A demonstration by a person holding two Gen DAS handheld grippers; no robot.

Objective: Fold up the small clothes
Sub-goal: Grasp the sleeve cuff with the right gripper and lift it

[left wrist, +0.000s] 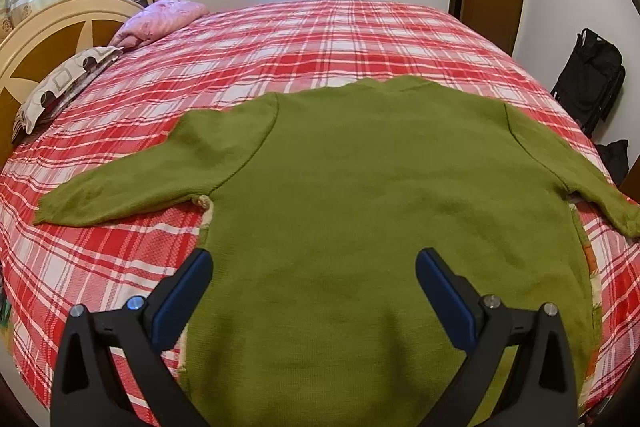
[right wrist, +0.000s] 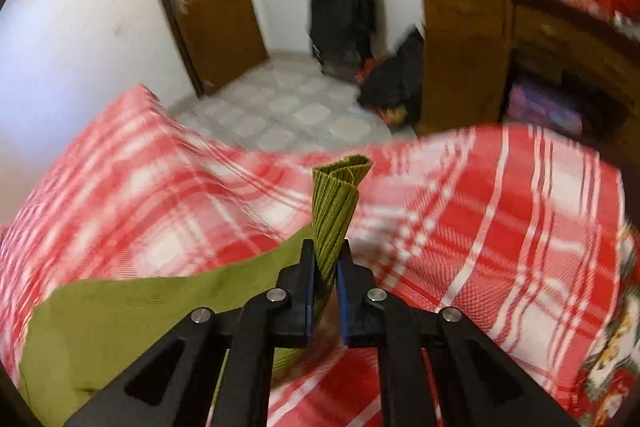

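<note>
Between the right gripper (right wrist: pixel 325 259) jaws sits the pinched sweater (right wrist: pixel 334 211) cuff (left gripper (left wrist: pixel 314 263) spread above it).

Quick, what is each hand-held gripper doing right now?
Left hand-held gripper: open, holding nothing, above the green knitted sweater.
Right hand-held gripper: shut on the sweater's ribbed cuff.

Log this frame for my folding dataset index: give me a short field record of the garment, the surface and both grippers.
garment: green knit sweater, spread flat, back side up, both sleeves out
surface: red and white plaid bedspread
left gripper: open, poised over the sweater's lower body, holding nothing
right gripper: shut on the ribbed sleeve cuff, which is bunched between its fingers
also on bed: pink folded quilt, patterned pillow
image quality: right wrist view motion-blurred
</note>
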